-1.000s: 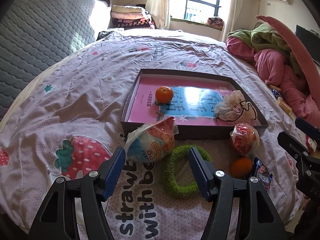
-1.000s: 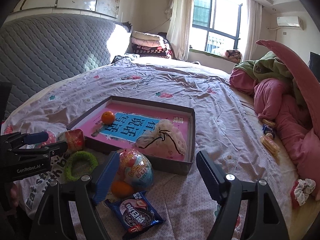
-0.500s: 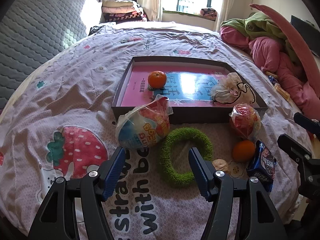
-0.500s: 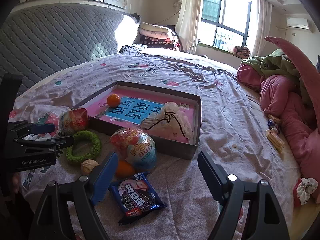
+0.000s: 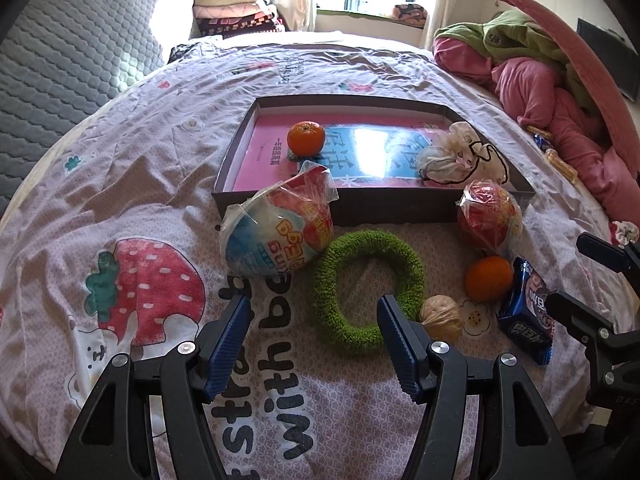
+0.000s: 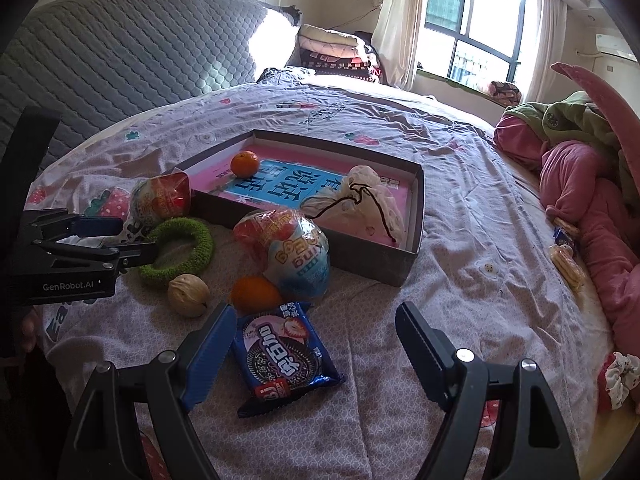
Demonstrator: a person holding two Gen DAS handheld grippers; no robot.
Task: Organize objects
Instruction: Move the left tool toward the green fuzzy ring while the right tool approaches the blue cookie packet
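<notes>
A shallow dark box (image 5: 376,210) (image 6: 370,258) lies on the bed, holding an orange (image 5: 306,138) and a white pouch (image 5: 460,158). In front of it lie two wrapped toy eggs (image 5: 278,236) (image 5: 490,216), a green fuzzy ring (image 5: 368,286), a walnut (image 5: 440,316), a second orange (image 5: 488,278) and a blue cookie packet (image 6: 280,354). My left gripper (image 5: 314,338) is open and empty above the ring's near side. My right gripper (image 6: 316,350) is open and empty, around the cookie packet.
A pile of pink and green bedding (image 6: 580,168) lies at the right. Snack packets (image 6: 566,256) and a scrunchie (image 6: 618,378) lie near the bed's right edge. The grey padded headboard (image 6: 120,52) stands at the left.
Both grippers have pulled back toward the near edge of the bed and stayed open. The walnut and more of the cookie packet have come into view.
</notes>
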